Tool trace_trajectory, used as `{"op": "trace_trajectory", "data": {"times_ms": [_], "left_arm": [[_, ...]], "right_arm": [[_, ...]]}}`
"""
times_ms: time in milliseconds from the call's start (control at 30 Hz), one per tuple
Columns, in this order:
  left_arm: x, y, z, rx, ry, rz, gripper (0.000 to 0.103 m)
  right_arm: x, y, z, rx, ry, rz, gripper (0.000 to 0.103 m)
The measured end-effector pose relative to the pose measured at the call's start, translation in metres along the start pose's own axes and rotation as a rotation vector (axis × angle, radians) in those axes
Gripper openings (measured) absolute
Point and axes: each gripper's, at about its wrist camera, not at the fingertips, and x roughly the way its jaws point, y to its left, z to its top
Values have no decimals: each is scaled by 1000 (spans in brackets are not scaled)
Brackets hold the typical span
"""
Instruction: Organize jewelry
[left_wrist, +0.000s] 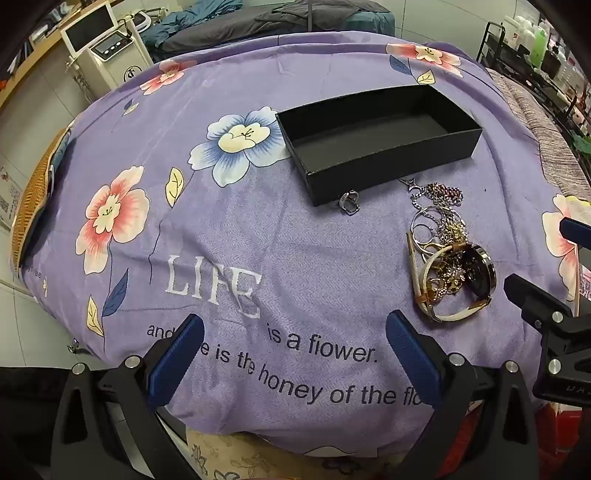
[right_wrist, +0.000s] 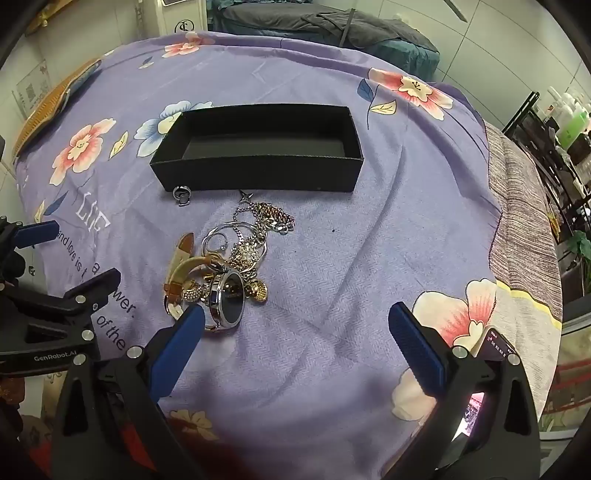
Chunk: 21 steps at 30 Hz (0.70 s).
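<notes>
Jewelry, mixed lot, unsorted: one tangled heap (right_wrist: 229, 266) on a purple floral bedspread (right_wrist: 369, 240), none of it yet in its container.

Bedspread: printed with flowers and lettering, it covers the whole work surface.

Box (right_wrist: 258, 173): black, open-topped, shallow and empty. Its long side runs across the right wrist view, beyond the heap and just apart from it.

Heap: it trails from the box's near wall toward the grippers, so its long axis points roughly away from them.
- Wristwatch (right_wrist: 229, 299): round dark face, pale strap, at the near end.
- Chains and bangles (right_wrist: 255, 225): silver and gold, interlaced, at the far end.
- Ring-like silver piece (right_wrist: 181, 195): lies alone, touching or just beside the box's front wall.

Right gripper (right_wrist: 295, 332): jaws wide apart, nothing between them. Its left finger (right_wrist: 184, 332) overlaps the watch rim in this view; contact cannot be told.

Left gripper (left_wrist: 293, 343): jaws wide apart, empty, over bare cloth. The heap (left_wrist: 447, 258) lies well to its right.

Judgement: the right gripper is nearer, with the watch the closest piece, ahead and to its left.
</notes>
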Motion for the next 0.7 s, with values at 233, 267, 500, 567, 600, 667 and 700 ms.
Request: {"op": "trace_trajectory", "data": {"times_ms": [233,267,500,567,600,667,700], "left_arm": [[0,-2,0,4,-4,5,97],[0,-2,0,5,-7,6,97],[-1,-4,-1,5,-3,1,97],[-1,-5,0,6,-3,0,97],[0,-4,-2,2,-5,-3,97],[0,-5,-3,2,-5,-7,97],[1,-6,-3,3,-4,-13,97]], "right_arm": [[0,0,0,0,-4,-2,98],[0,0,0,0,-5,-2,98],[2,2,1,0,-4,1,98],[2,1,1,2,-7,2,98],[1,1,1,4,-8,4,98],[1,-2,-1,8,-12,10,98],[0,-2,-1,9,-13,10,98]]}}
